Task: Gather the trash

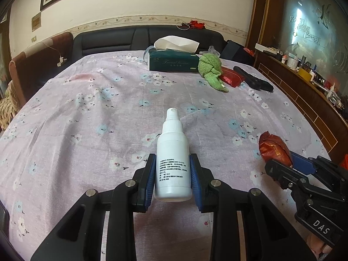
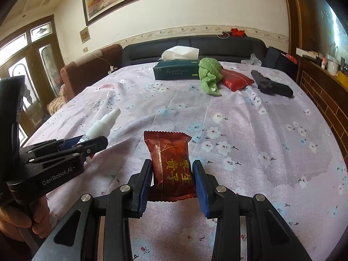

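Soft daylight, sharp centre (fisheye-warped edges)

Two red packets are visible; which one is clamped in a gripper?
The red snack packet between the right gripper pads; the other red packet lies beside the green cloth.

A: Left gripper (image 1: 173, 180) clamps the spray bottle (image 1: 173, 152) above the bed (image 1: 87, 119), nozzle pointing to the far side.

B: To its right, the right gripper (image 2: 173, 178) grips a snack packet (image 2: 170, 163), just over the sheet.

A: Far end, the tissue box (image 1: 173, 62) sits before the headboard (image 1: 108, 41).

B: The towel (image 1: 212, 69) lies right of it, touching; then the second packet (image 1: 231, 77), then the toy pistol (image 1: 253, 79) farthest right.
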`<state>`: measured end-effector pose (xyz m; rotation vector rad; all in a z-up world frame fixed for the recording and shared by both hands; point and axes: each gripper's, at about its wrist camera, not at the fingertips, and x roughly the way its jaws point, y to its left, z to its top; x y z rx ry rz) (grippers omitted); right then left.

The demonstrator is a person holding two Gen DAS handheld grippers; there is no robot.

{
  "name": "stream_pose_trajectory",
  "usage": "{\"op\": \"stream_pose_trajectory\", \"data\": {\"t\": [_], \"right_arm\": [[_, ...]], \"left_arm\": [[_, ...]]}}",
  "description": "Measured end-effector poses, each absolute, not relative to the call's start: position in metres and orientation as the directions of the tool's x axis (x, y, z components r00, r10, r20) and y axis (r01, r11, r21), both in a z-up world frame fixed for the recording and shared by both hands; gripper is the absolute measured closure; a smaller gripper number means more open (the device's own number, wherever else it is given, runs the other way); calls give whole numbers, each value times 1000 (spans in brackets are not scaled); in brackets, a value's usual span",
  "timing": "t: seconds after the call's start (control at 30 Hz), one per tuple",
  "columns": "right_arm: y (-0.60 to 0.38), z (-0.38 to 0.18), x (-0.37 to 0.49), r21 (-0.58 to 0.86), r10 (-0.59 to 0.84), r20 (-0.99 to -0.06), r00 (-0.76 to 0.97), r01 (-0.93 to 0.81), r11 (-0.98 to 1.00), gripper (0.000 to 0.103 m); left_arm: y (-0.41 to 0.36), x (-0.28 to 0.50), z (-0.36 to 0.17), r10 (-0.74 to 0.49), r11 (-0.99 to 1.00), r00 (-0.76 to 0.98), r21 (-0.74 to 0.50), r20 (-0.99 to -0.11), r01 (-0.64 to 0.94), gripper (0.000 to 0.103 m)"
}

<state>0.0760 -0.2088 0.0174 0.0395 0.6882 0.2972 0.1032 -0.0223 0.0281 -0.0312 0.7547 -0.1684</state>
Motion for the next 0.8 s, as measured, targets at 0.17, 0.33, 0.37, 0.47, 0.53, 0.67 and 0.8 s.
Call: {"op": "stream_pose_trajectory", "data": {"t": [0.17, 0.33, 0.37, 0.47, 0.53, 0.67, 0.8], "right_arm": [[-209, 21, 73, 129, 285, -605, 744, -261, 957, 63], [-211, 21, 74, 132, 283, -606, 744, -256, 958, 63], [-211, 21, 74, 133, 282, -608, 742, -255, 958, 63], [-212, 20, 75, 133, 280, -611, 740, -252, 958, 63], [-212, 20, 76, 132, 276, -614, 740, -249, 960, 63], [-213, 18, 77, 133, 270, -621, 736, -241, 961, 63], [-215, 17, 78, 132, 261, -623, 737, -229, 964, 63]], "left_arm": [[-22, 103, 28, -162, 986, 716, -86, -679, 142, 75], [-22, 103, 28, -162, 986, 716, -87, -679, 142, 75], [-22, 103, 28, -163, 986, 716, -86, -679, 142, 75], [-22, 103, 28, -163, 986, 715, -87, -680, 143, 75], [-22, 103, 28, -164, 986, 714, -86, -681, 144, 75], [-23, 104, 28, -165, 985, 712, -84, -683, 148, 75], [-24, 103, 28, -164, 985, 714, -80, -680, 151, 75]]}}
